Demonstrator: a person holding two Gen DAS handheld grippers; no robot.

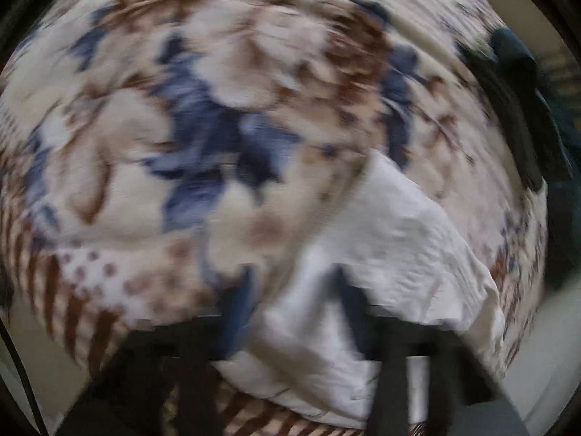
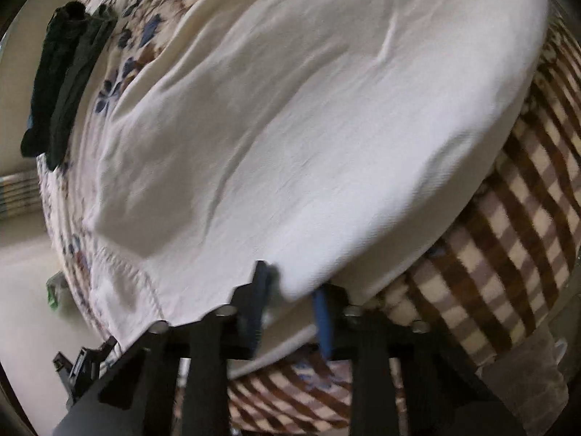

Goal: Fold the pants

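Right wrist view: white pants (image 2: 290,127) spread over the patterned blanket (image 2: 508,254) on a bed, lying flat for folding. Right gripper (image 2: 290,290) jaws pinched on the near edge; left gripper (image 1: 290,283) jaws likewise clamp cloth, both ready to carry it over.

Left gripper (image 1: 290,290) and right gripper (image 2: 290,290) pointing steeply down, fingers pinched on cloth
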